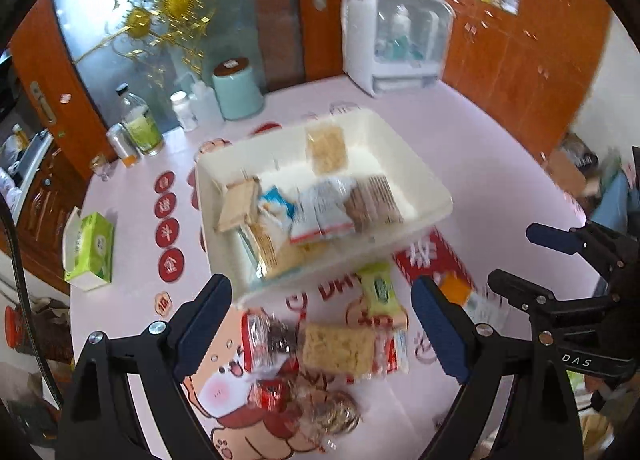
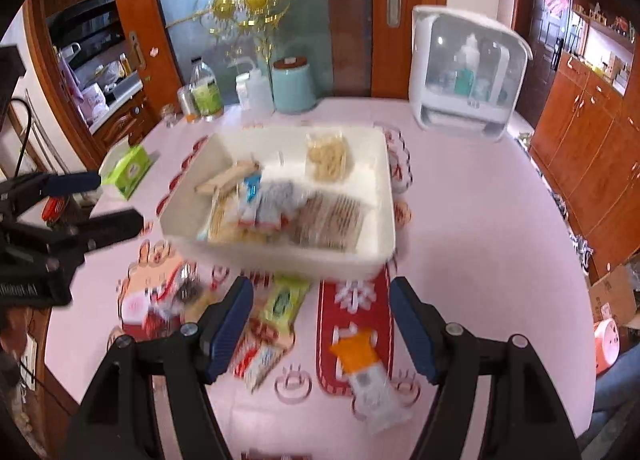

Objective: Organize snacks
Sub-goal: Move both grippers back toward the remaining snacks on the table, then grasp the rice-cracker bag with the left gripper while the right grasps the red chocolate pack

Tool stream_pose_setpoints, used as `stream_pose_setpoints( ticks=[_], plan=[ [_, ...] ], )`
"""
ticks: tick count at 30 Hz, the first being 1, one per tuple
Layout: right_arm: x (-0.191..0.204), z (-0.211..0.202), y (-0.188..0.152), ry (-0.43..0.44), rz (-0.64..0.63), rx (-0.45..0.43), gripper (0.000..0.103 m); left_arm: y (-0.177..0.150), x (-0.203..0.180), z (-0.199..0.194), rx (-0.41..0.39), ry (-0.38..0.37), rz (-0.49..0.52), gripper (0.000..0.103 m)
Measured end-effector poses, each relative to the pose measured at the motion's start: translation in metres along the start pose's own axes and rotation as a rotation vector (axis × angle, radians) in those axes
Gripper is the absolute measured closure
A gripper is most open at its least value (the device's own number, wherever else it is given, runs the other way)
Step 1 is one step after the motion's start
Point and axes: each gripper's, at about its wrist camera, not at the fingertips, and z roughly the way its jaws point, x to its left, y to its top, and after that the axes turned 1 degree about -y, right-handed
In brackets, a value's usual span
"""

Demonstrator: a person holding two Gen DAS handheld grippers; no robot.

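Both hand-held tools hang over the round pale-pink table (image 2: 460, 196) with nothing in their grip. The left gripper (image 1: 322, 324), black with dark-blue finger pads, has its jaws spread wide, and right under the gap between them lies a pale yellow noodle-like snack block in a red-edged clear wrapper (image 1: 338, 348). Just nearer the tool than that sits a round brownish snack in crinkly clear wrap (image 1: 332, 414), and against the left finger is a red-and-clear packet with dark pieces inside (image 1: 266, 340). Ahead of the snack block, toward the far side, a yellow-green packet (image 1: 378, 292) lies just short of the cream plastic rectangular tray (image 1: 400, 148), which stands straight ahead of both tools. Inside the tray are several packets heaped at its near end: a tan wafer-like pack (image 1: 236, 204), a blue-and-white packet (image 1: 276, 204), a brown ridged biscuit pack (image 1: 372, 200), and farther back, lying alone, a pale crumbly snack in clear wrap (image 1: 326, 148). The right gripper (image 2: 322, 328) is likewise wide open and empty; between its fingers and a little toward the right one lies an orange-and-white packet (image 2: 360, 364) on a red patterned table mat (image 2: 352, 300), while the same yellow-green packet shows just inside its left finger. Off to the left tool's left stands a green tissue box (image 1: 90, 248), and past the tray are a mint-green canister (image 1: 236, 90) and a white storage box with a clear front (image 1: 396, 40).
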Motion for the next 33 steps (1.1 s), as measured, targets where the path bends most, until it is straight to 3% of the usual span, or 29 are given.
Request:
stream_pose_setpoints(
  ticks=[7, 14, 18, 25, 33],
  plan=[
    [0.01, 0.016, -0.07, 0.038, 0.04, 0.138, 0.032, -0.048, -0.002, 0.031, 0.139, -0.098, 0.102, 0.012],
    [0.028, 0.049, -0.154, 0.088, 0.051, 0.325, 0.032, -0.097, -0.007, 0.054, 0.245, -0.124, 0.163, 0.012],
    [0.039, 0.057, -0.184, 0.069, 0.036, 0.371, 0.032, -0.121, -0.012, 0.063, 0.289, -0.137, 0.205, 0.012],
    [0.048, 0.068, -0.195, 0.051, 0.041, 0.377, 0.03, -0.127, -0.015, 0.071, 0.31, -0.145, 0.222, 0.012],
    [0.046, 0.07, -0.181, 0.039, 0.047, 0.359, 0.048, -0.116, -0.006, 0.083, 0.318, -0.15, 0.176, 0.012]
  ],
)
